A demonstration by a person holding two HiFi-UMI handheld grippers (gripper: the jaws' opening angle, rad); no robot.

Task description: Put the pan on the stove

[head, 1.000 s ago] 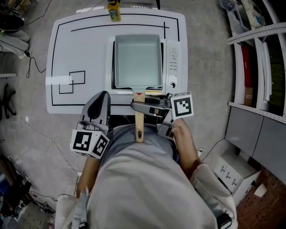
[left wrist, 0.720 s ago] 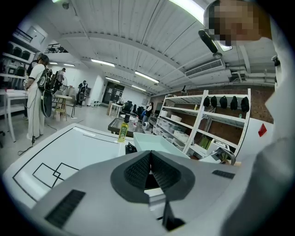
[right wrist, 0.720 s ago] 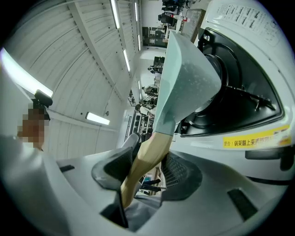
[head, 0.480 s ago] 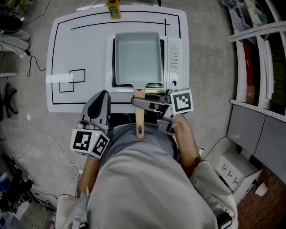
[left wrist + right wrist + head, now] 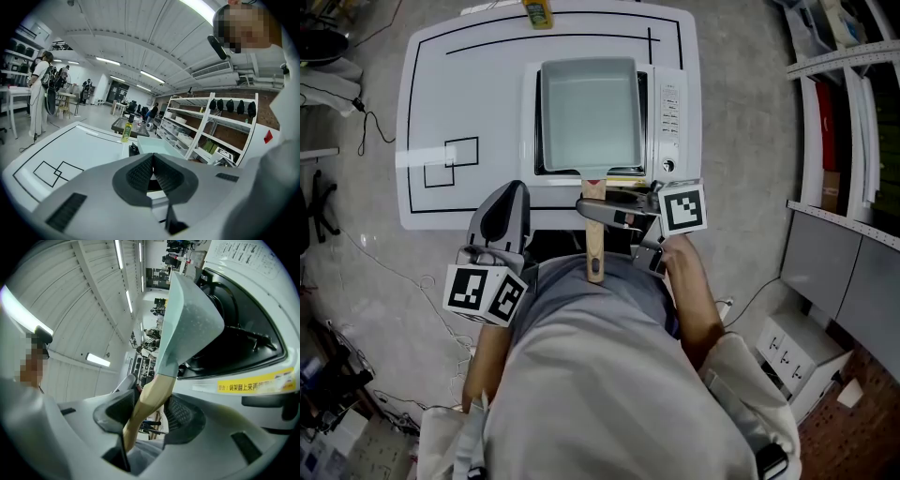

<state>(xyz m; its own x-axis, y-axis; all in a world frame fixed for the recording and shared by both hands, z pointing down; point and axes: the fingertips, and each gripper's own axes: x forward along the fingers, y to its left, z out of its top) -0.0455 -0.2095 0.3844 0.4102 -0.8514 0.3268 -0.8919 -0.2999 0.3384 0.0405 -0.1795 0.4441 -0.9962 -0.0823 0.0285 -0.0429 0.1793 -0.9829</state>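
Pan [image 5: 589, 112] sits over the stove [image 5: 670, 103] on the white bench [image 5: 459, 84] - can't tell if it rests on the burner grate. Right hand-held gripper [image 5: 596, 212] is clamped on the pan's wooden handle [image 5: 594, 251]. Left hand-held gripper [image 5: 501, 221] has jaws pressed together with nothing between, near the bench's front edge.

Matt pale-green pan [image 5: 589, 112], smooth wooden handle [image 5: 594, 253], glossy white stove [image 5: 671, 112], ribbed matt-grey right tongs [image 5: 149, 406]
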